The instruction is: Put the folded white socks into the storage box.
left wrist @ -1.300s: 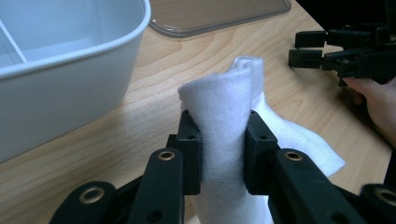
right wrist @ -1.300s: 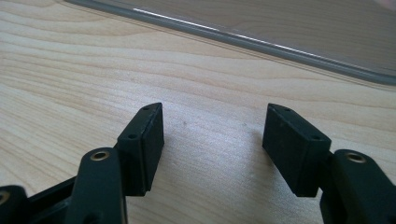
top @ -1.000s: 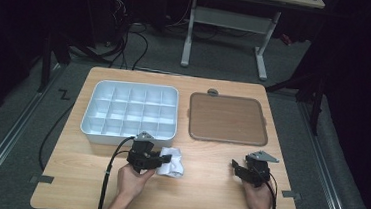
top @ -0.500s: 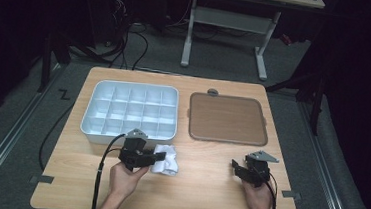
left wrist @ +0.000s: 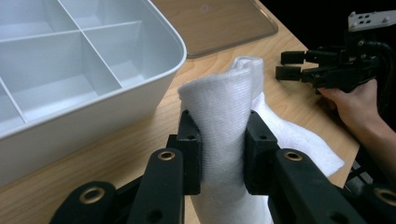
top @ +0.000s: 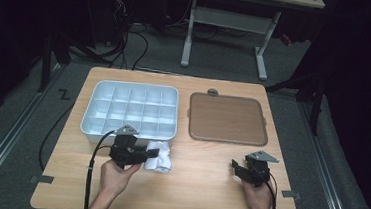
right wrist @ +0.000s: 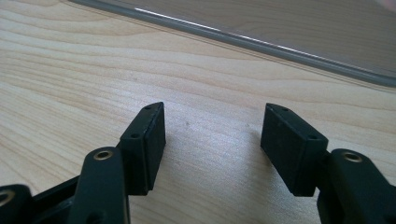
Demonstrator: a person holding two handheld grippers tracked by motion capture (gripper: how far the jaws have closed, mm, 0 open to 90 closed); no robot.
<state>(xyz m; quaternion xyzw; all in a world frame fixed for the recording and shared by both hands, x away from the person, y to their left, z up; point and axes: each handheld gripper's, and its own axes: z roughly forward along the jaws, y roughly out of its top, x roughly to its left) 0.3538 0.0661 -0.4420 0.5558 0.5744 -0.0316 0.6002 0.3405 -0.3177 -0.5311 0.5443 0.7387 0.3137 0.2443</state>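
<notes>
Pinching a white cloth (left wrist: 223, 126) between the left gripper (left wrist: 223, 154) fingers, bunched upright, its loose end trailing on the worktop (top: 202, 186). Lying just in front of the white divided tray (top: 130, 107), near its right corner. Resting farther right, past a brown lid (top: 226, 119), the right gripper (right wrist: 224, 149) with fingers wide apart, gripping nothing, low over bare wood.

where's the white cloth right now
In the high view the white cloth lies on the table left of centre, just in front of the white divided tray. The left gripper is shut on a bunched fold of it.
</notes>
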